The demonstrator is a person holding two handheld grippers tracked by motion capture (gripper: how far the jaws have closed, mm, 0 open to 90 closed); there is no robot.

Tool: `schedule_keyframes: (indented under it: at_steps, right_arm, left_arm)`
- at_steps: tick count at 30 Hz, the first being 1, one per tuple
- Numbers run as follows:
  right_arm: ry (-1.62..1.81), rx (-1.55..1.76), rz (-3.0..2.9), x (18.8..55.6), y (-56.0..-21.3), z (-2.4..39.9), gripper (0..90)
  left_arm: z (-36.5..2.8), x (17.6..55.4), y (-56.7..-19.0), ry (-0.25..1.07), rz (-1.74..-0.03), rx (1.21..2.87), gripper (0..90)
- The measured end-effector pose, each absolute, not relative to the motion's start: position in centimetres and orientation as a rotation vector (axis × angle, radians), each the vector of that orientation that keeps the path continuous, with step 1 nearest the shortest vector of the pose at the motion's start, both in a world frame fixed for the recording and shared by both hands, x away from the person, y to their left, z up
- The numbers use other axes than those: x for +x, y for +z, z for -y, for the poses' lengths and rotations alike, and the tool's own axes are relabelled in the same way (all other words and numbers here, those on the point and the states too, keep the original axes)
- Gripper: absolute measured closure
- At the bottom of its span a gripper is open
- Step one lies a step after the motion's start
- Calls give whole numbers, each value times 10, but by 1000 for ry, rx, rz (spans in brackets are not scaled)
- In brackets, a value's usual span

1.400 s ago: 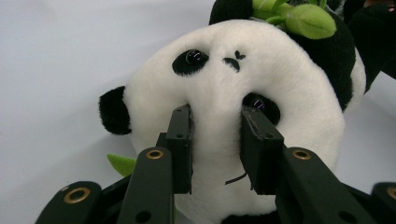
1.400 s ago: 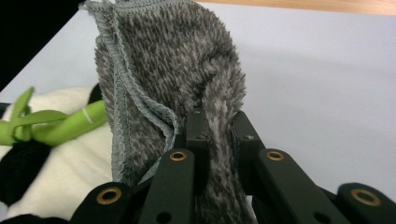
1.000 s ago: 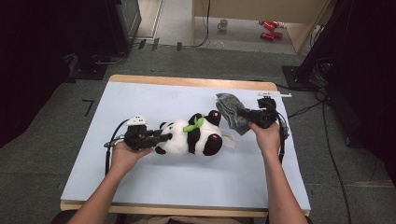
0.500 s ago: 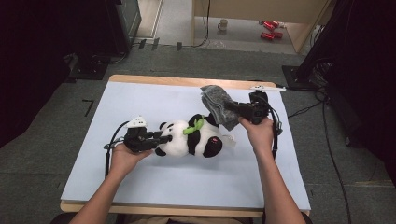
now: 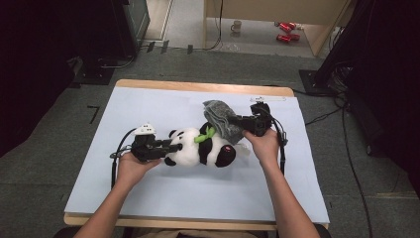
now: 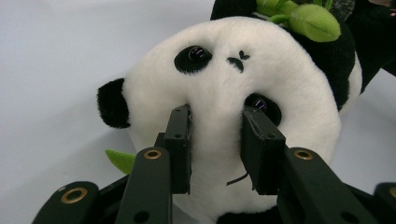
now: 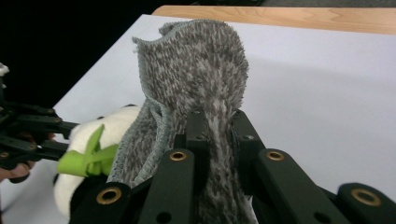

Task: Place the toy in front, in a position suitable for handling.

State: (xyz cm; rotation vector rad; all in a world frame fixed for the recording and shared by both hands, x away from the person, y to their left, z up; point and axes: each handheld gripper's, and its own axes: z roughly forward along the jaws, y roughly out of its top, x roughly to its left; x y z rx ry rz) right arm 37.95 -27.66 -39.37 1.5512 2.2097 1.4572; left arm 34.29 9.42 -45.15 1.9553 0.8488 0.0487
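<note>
At table centre, the plush panda (image 5: 200, 148) is steadied on its back by the left gripper (image 5: 171, 147), pinched on its muzzle, while the grey cloth (image 5: 223, 119), clamped in the right gripper (image 5: 243, 121), is held at two o'clock, apparently for draping.

A black-and-white plush panda (image 5: 200, 148) is lying on its side mid-table, head pointing toward 9 o'clock, feet toward 3 o'clock, a green leaf sprig at its neck. Its white muzzle is bulging where it is being pinched. A grey, nubbly knit cloth (image 5: 223, 120) is hanging bunched and lifted, held at its 3 o'clock end, draping at 1 o'clock over the panda's back half.
</note>
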Motion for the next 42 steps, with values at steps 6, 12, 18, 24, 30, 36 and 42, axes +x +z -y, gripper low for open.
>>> schedule_keyframes:
  at_steps: [6,12,18,24,30,36,42]
  right_arm:
    - [1392,1546,-2218,378,-398,281,818]
    - [1347,1572,-2207,377,-401,289,818]
    - [1299,1620,-2191,375,-406,301,819]
    - [1264,1662,-2168,373,-409,311,819]
    - [1261,1688,-2120,366,-403,325,819]
    - [1326,1667,-2089,355,-382,331,819]
    - [1406,1617,-2117,341,-359,324,819]
  left_arm:
    - [-94,346,-451,33,-854,1950,660]
    - [-95,350,-451,19,-860,1945,659]
    - [-96,355,-451,5,-866,1941,657]
    - [-97,358,-451,-8,-873,1935,655]
    - [-97,362,-450,-24,-883,1927,653]
    - [-98,365,-451,-33,-877,1923,652]
    - [-98,364,-451,-34,-873,1924,651]
